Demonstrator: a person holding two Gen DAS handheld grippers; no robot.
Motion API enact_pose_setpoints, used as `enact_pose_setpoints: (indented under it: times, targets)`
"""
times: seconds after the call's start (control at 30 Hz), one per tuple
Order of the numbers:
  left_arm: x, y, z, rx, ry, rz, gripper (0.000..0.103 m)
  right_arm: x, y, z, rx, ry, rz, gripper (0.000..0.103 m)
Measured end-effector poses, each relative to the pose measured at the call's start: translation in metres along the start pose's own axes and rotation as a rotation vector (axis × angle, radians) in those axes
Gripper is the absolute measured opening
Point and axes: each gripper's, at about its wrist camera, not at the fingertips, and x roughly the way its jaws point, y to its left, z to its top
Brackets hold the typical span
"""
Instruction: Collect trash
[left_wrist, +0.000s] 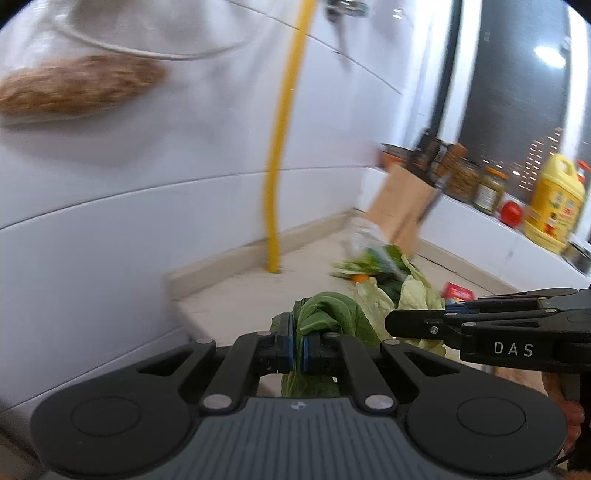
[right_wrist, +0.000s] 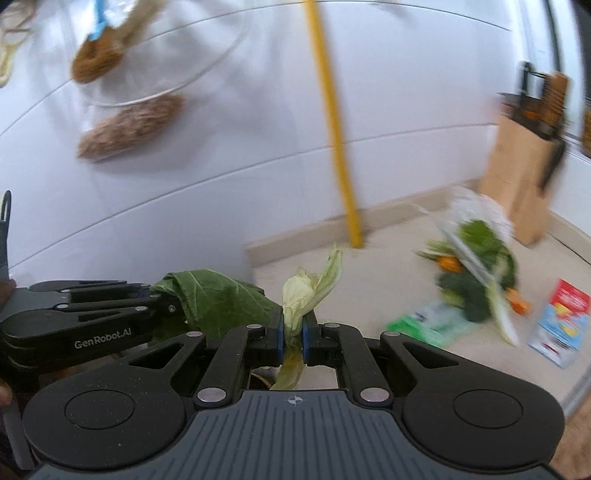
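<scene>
The left tongs (left_wrist: 297, 345) pinch a dark green leaf (left_wrist: 325, 314), left of the yellow pipe (right_wrist: 334, 122). The right tongs (right_wrist: 293, 338) pinch a pale cabbage leaf (right_wrist: 312, 286), below the pipe. More veggie scraps (right_wrist: 476, 266) lie on the table (right_wrist: 388, 236), right of the pipe.

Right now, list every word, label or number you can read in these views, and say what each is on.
"DAS": on the right gripper.
"GenRobot.AI": on the left gripper.
Yellow jug label: too blurred to read.
Jar label: too blurred.
Red-and-blue box: print blurred.
Green packet: print blurred.
</scene>
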Motion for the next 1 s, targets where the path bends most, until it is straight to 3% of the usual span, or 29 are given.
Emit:
enact_pose_setpoints:
  times: [0.53, 1.0]
  targets:
    - [-0.051, 0.079, -0.017, -0.132, -0.061, 0.221, 0.002, 0.056, 0.094, 0.02, -0.158, 0.05, 0.242, 0.012]
    - [-0.038, 0.121, -0.037, -0.172, 0.014, 0.294, 0.002, 0.106, 0.131, 0.013, -0.174, 0.141, 0.254, 0.012]
